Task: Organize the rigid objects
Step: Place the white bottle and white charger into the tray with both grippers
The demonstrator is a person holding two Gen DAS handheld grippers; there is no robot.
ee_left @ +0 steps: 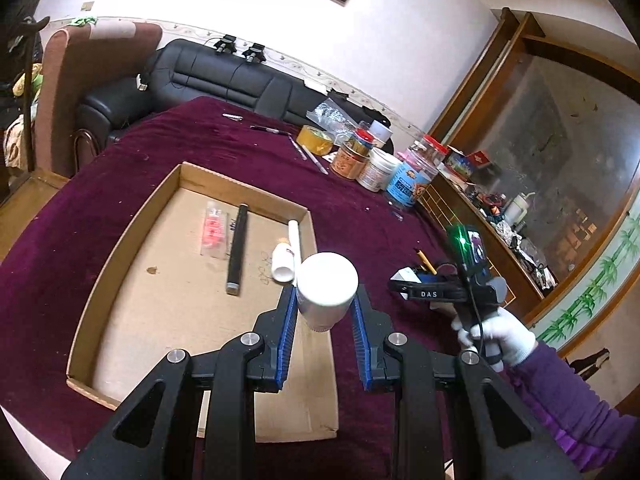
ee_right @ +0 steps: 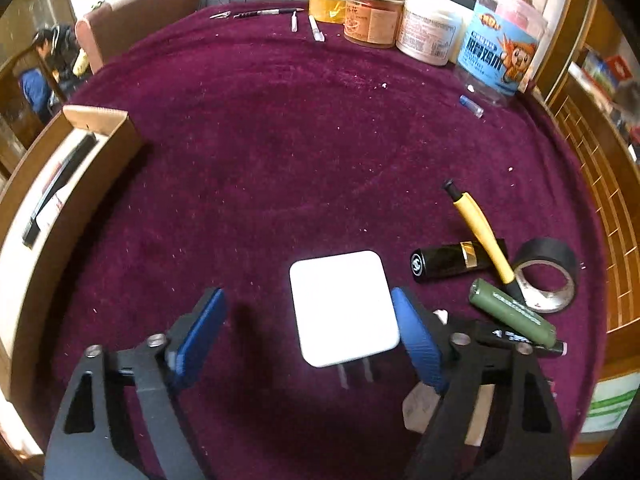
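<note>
My left gripper (ee_left: 326,300) is shut on a white bottle (ee_left: 328,288) and holds it above the right side of a shallow cardboard box (ee_left: 120,240). The box holds a black stick (ee_left: 237,248), a clear packet with red pieces (ee_left: 214,230), a white tube (ee_left: 294,236) and a small white bottle (ee_left: 282,264). My right gripper (ee_right: 308,324) is open around a white plug adapter (ee_right: 344,306) lying on the purple cloth; its right pad (ee_right: 416,340) is close to the adapter's edge, the left pad stands apart.
Right of the adapter lie a black lipstick tube (ee_right: 452,262), a yellow pen (ee_right: 482,232), a green marker (ee_right: 512,316) and a black tape roll (ee_right: 546,274). Jars (ee_right: 424,32) and yellow tape (ee_right: 326,8) stand at the far edge. The box corner (ee_right: 96,120) is at left.
</note>
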